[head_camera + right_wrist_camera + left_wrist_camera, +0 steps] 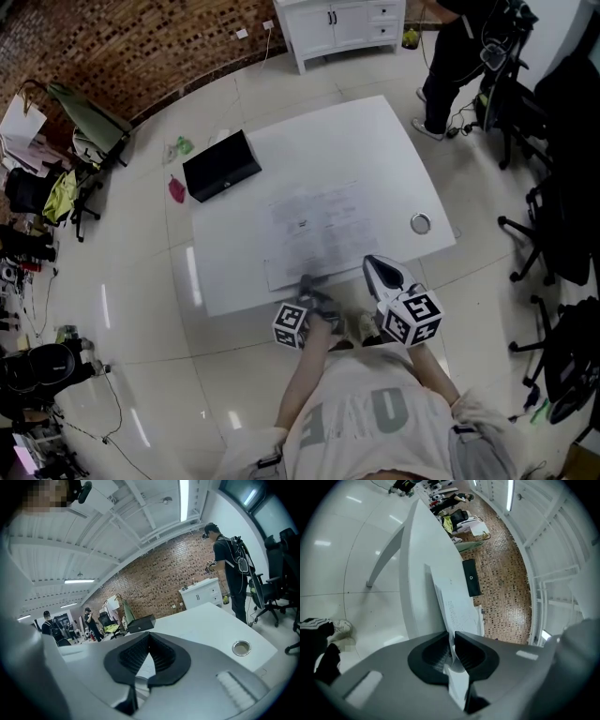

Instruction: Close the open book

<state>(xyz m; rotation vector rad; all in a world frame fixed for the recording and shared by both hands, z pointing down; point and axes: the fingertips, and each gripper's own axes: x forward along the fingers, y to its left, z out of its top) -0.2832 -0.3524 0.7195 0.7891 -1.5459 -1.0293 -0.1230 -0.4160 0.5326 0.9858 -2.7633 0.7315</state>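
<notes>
The open book (314, 228) lies flat in the middle of the white table (375, 141), its pale pages spread wide. My left gripper (307, 282) is at the book's near edge. In the left gripper view its jaws (452, 638) are shut on the edge of a page (458, 679), which runs up between the pads, and the rest of the book (457, 607) stretches away ahead. My right gripper (379, 271) hovers by the book's near right corner. Its tips (149, 635) meet with nothing between them; a bit of page (144, 663) shows below through the gap.
A black box (221, 165) sits at the table's far left corner, and a round metal grommet (421, 223) lies near the right edge. A person (459, 47) stands beyond the far right corner, near a white cabinet (342, 23). Office chairs (553, 234) crowd the right side.
</notes>
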